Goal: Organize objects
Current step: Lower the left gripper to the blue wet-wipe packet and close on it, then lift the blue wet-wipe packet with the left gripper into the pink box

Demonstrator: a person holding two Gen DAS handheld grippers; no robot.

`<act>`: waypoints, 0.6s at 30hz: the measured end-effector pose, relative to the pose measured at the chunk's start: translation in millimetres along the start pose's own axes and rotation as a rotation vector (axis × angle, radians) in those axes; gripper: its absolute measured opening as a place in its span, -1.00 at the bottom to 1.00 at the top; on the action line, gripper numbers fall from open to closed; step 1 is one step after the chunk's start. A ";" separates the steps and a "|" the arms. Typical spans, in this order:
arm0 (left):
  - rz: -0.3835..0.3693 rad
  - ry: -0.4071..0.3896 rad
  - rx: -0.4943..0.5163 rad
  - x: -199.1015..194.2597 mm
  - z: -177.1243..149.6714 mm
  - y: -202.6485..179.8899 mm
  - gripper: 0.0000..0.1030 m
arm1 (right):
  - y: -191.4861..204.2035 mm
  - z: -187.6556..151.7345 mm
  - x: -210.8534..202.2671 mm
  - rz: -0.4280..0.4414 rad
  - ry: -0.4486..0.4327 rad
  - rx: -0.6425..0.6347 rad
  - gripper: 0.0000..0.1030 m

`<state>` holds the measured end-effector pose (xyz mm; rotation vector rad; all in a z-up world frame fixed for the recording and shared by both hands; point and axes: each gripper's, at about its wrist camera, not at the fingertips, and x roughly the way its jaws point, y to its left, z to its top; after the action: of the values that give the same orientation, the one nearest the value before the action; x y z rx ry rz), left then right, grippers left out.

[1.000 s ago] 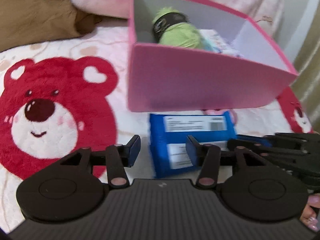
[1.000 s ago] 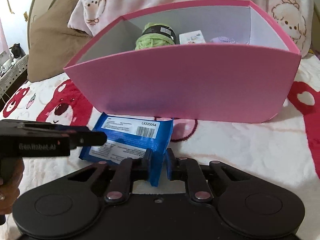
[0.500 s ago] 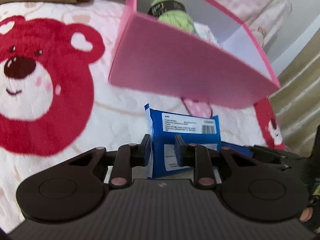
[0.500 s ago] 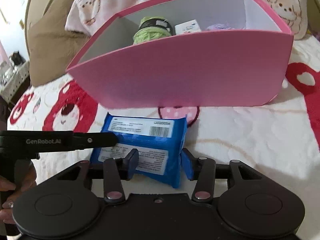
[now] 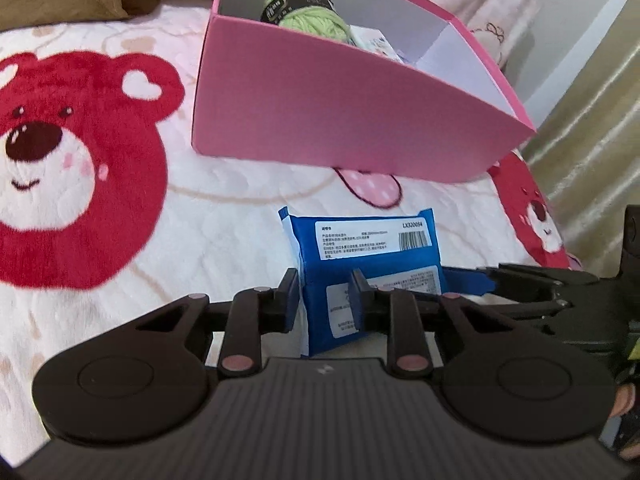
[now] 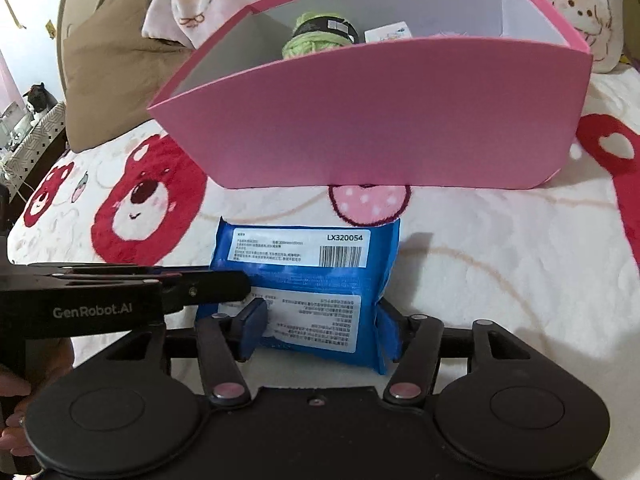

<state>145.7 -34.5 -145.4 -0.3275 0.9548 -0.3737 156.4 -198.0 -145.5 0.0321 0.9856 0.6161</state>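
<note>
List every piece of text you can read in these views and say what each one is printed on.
"LX320054": white label on the blue pack, above a barcode.
"GenRobot.AI": side of the left hand-held gripper, seen from the right wrist view.
Small print on the pack's two white labels: too small to read.
Black band on the green yarn in the pink box: lettering blurred, unreadable.
Small white carton in the box: unreadable.

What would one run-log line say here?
left claw: shut on blue packet | right claw: opening around it | pink box: behind
</note>
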 end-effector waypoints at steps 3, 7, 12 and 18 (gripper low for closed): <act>-0.046 0.009 -0.030 -12.4 -4.3 1.7 -0.53 | 5.1 -1.9 -7.9 -0.008 0.017 -0.013 0.27; -0.081 -0.001 -0.002 -31.4 -7.1 -5.5 -0.49 | 21.6 -3.4 -24.5 -0.028 0.024 -0.071 0.40; -0.101 -0.015 0.028 -56.1 -6.7 -13.9 -0.48 | 42.1 -6.1 -49.6 -0.067 -0.010 -0.089 0.43; -0.137 -0.024 0.059 -81.4 -7.7 -22.0 -0.46 | 61.3 -17.3 -78.2 -0.106 -0.080 -0.051 0.44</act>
<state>93.1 -18.5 -81.0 -0.3440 0.8983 -0.5205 82.8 -190.4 -77.0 -0.0403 0.8883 0.5383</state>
